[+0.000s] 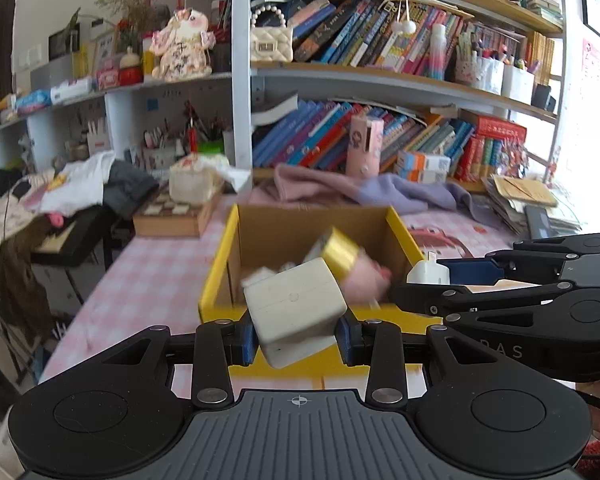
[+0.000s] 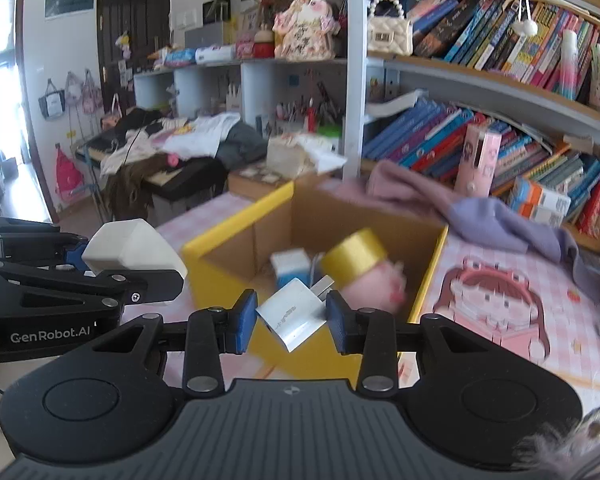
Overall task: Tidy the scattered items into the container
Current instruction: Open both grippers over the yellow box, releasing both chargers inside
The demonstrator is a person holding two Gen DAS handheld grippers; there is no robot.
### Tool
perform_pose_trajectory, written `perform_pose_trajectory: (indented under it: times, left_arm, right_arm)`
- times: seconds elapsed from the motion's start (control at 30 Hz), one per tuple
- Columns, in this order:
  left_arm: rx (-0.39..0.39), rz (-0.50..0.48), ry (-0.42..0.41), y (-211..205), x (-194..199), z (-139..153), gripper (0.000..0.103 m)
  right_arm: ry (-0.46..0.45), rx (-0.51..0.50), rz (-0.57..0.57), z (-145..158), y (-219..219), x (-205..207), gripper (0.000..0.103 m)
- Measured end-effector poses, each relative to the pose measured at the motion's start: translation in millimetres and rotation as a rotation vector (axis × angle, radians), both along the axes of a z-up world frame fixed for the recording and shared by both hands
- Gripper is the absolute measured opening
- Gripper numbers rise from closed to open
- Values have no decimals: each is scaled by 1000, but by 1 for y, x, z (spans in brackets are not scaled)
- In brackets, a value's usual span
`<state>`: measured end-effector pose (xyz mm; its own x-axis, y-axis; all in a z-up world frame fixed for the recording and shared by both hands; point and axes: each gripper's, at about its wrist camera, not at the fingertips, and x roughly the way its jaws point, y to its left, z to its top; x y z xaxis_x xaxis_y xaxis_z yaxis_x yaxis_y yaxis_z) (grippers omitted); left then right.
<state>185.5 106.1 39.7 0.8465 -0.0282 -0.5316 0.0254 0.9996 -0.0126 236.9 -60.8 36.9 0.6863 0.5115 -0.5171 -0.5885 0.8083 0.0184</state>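
Two chargers are in my grip at once, one per gripper, and both hang just short of the yellow-edged cardboard box [image 1: 398, 220]. My left gripper [image 1: 296, 338] is clamped on the large white charger block [image 1: 296, 308], which sits tilted between the blue pads [image 1: 247, 340]. My right gripper [image 2: 291, 322] is clamped on the small white plug adapter [image 2: 292, 314], held corner-up with its prongs pointing towards the box.

The box stands on the pink checked tablecloth [image 1: 148, 280] and already holds a gold-capped pink item [image 2: 364, 268] and a small blue-and-white box [image 2: 290, 266]; other contents are too blurred to name.

To do this step well, I judge I should carry each gripper forward past the near yellow rim until its load hangs over the open interior, not over the rim itself. The grippers sit close side by side, so I would drop one load first rather than crowd both into the opening. The big block is skewed in the pads and may swing as they part, so I would lower it near the contents before letting go. I would aim the adapter at the bare cardboard floor on the left.
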Motion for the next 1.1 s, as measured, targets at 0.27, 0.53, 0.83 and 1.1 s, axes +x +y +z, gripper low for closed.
perform_pose_trajectory:
  times: [0.27,0.53,0.83,1.1]
  left_arm:
    - [14,13,21,-7,64,-2,36]
    - [14,20,163,-2,120,-34,36]
    - [-66,72,332,17,159,-76,36]
    - [-89,50,411,20,172,-95,37]
  right_arm:
    - [28,-15,28,-4,5,69,36]
    - [170,-77,90,-41,18,131,36]
    - [265,-188,190,-74,32,155,36]
    - [292,-205,205,-82,39,161,36]
